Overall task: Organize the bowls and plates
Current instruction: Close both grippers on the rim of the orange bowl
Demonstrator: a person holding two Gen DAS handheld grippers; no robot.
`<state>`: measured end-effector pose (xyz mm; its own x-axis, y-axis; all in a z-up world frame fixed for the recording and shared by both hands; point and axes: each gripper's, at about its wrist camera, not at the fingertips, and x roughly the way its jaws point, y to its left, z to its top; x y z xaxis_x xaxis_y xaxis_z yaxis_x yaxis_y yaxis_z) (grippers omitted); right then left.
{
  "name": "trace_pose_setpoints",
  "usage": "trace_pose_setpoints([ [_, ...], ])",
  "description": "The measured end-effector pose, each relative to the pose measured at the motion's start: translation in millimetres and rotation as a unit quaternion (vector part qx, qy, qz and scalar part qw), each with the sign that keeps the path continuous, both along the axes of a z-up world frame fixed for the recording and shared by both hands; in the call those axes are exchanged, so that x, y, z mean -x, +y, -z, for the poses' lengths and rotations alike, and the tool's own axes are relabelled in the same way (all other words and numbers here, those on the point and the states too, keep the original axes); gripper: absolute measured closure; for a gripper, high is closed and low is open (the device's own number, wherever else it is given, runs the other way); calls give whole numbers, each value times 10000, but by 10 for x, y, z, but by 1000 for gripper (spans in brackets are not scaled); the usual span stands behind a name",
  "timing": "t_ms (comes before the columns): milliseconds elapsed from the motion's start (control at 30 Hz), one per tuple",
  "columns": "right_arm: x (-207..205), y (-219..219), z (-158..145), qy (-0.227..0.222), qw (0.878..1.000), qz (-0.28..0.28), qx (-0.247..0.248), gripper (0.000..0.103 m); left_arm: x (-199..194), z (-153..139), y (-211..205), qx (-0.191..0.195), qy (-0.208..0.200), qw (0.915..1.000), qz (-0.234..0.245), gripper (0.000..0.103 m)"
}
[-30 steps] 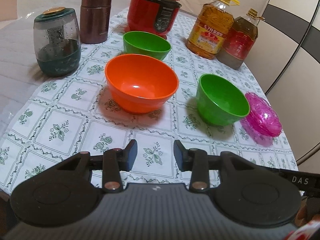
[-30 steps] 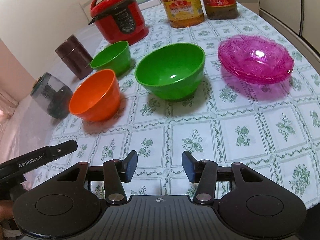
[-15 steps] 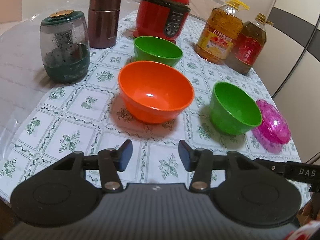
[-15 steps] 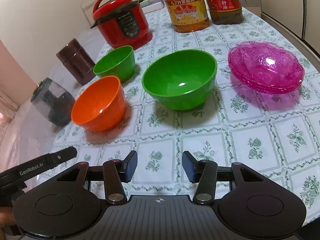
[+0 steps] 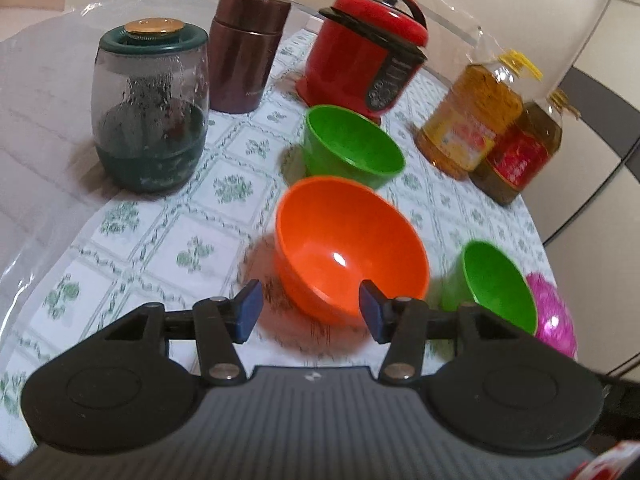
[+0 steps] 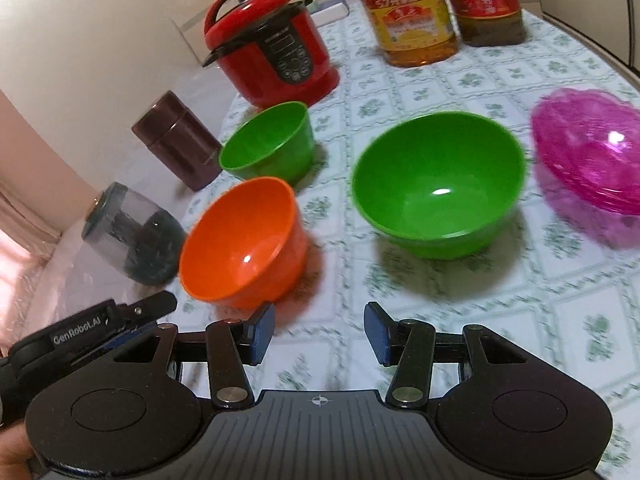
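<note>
An orange bowl [image 5: 348,248] stands mid-table, just beyond my left gripper [image 5: 310,312], which is open and holds nothing. Behind the orange bowl is a small green bowl [image 5: 352,148]. A second green bowl [image 5: 496,284] and a stack of pink glass plates [image 5: 554,316] lie to its right. My right gripper [image 6: 318,332] hovers open and empty over the tablecloth. It sits short of the large green bowl [image 6: 440,184], with the orange bowl [image 6: 244,248] ahead-left, the small green bowl [image 6: 268,144] farther back and the pink plates [image 6: 592,152] at right.
A red cooker [image 5: 368,48], a brown canister [image 5: 246,52] and a green-based glass jar [image 5: 150,112] line the far left. Two oil bottles [image 5: 476,116] stand at the far right. The table edge [image 5: 560,248] curves close behind the pink plates. A hand [image 6: 16,456] shows at bottom left.
Both grippers have moved forward toward the bowls, which now look larger and nearer. The left jaws have spread wider and that view has rolled. The right jaws keep the same gap.
</note>
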<state>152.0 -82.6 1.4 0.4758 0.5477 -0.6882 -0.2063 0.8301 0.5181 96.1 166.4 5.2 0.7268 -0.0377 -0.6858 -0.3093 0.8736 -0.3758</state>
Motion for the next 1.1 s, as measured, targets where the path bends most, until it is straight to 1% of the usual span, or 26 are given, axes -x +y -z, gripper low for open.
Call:
trace_pose_setpoints([
  [100,-139,132,54,115,9999,6,-95,53,-168,31,124,137,-13,9999,-15,54],
  [267,-386,251,160,373,9986,131,-339,53,-406,156,282,234,76,9997,-47,54],
  [400,-533,338,239,470,9981,192,-349,53,-543,272,310,133,138,9998,107,54],
  [500,-608,375,301,551,9974,211,-424,53,-586,334,321,181,108,9997,154,55],
  [600,-655,419,351,549,9975,218,-391,53,-630,382,319,199,96,9996,164,57],
  [700,-692,445,398,549,9975,286,-342,53,-673,425,324,184,122,9996,158,60],
  [1000,-784,541,495,588,9975,284,-272,54,-749,472,332,72,125,9998,132,77],
  [1033,-790,548,502,592,9975,288,-260,54,-758,480,334,78,144,9998,126,80],
  [1100,-806,567,509,596,9975,297,-229,54,-768,491,345,98,167,9998,110,82],
])
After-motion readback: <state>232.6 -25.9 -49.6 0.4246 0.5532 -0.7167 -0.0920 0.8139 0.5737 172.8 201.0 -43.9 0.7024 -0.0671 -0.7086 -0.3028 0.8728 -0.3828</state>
